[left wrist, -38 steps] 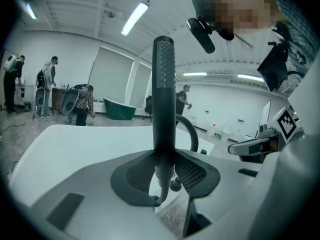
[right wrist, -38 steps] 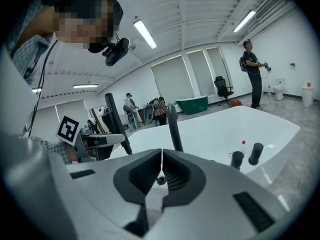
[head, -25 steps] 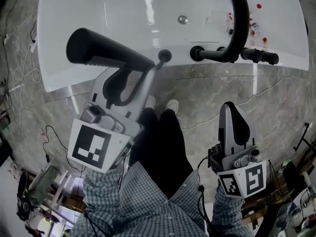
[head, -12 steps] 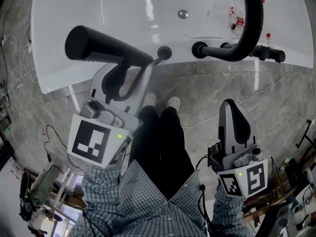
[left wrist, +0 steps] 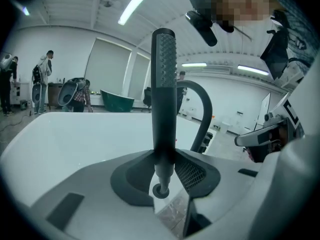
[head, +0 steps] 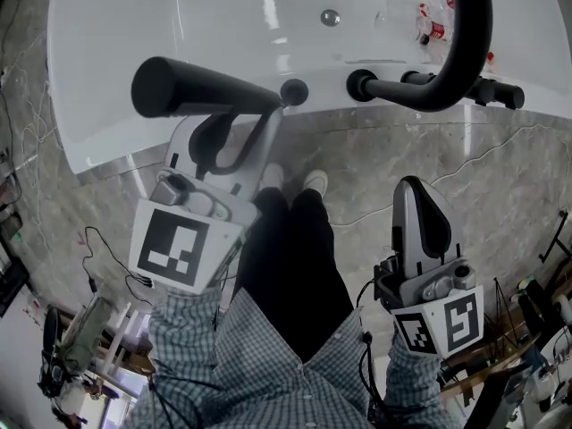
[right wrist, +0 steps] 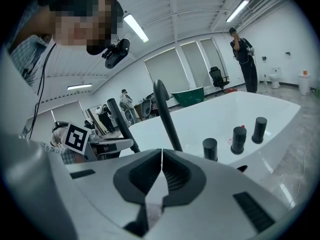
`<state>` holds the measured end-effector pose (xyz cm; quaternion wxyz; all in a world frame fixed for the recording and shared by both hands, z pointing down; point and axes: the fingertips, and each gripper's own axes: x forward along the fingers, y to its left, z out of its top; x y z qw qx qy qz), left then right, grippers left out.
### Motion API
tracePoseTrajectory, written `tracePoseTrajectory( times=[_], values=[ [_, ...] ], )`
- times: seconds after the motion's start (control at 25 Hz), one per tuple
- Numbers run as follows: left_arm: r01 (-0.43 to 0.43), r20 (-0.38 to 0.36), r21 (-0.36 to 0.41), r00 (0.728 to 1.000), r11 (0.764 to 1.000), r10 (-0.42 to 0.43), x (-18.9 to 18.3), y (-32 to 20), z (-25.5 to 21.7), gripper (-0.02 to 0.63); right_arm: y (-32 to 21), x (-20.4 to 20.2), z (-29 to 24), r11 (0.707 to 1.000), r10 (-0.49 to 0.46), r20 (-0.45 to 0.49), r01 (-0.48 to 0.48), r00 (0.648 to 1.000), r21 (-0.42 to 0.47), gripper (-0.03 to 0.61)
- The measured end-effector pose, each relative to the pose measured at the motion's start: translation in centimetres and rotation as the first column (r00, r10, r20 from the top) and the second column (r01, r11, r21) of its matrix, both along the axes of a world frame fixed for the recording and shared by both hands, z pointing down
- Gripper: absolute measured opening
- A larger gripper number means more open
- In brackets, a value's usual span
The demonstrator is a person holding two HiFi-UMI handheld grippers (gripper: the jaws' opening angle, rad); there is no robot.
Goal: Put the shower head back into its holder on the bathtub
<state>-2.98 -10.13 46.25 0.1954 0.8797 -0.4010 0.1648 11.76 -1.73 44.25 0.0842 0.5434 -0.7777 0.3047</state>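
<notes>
My left gripper (head: 243, 134) is shut on the black shower head (head: 201, 89), which points left over the white bathtub (head: 161, 25). Its narrow end meets the round black holder (head: 294, 91) on the tub's rim. In the left gripper view the shower head (left wrist: 164, 94) stands upright between the jaws of my left gripper (left wrist: 164, 168), its tip at the holder ring (left wrist: 161, 191); how deep it sits I cannot tell. My right gripper (head: 418, 213) hangs low at the right over the floor, away from the tub. The right gripper (right wrist: 161, 170) is shut with nothing in it.
A black curved faucet spout (head: 472, 34) and black knobs (head: 487, 91) stand on the rim right of the holder. The knobs (right wrist: 239, 139) and spout (right wrist: 167, 115) also show in the right gripper view. Small bottles (head: 431, 29) lie in the tub. Grey marble floor (head: 375, 168) surrounds my legs.
The shower head has levelled out and its narrow end has moved up to the holder. The right gripper has stayed put.
</notes>
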Motion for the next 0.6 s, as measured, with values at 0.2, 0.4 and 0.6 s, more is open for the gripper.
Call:
tracePoseTrajectory(
  times=[0.2,0.4,0.6],
  values=[
    [-0.01,0.022,-0.009,1.0,1.0,0.01,0.7,-0.3,1.6,0.12,-0.1,0.5,0.6,1.0,0.011,0.004,-0.011,1.0,-0.009,0.018],
    [-0.022,0.045,-0.017,0.999,1.0,0.023,1.1,-0.4,3.0,0.12,0.0,1.0,1.2,1.0,0.024,0.006,-0.023,1.0,-0.018,0.018],
    [-0.03,0.06,-0.019,0.998,0.999,0.031,1.4,-0.6,4.3,0.12,0.0,1.4,1.4,0.999,0.035,0.01,-0.035,0.999,-0.021,0.018]
  ],
)
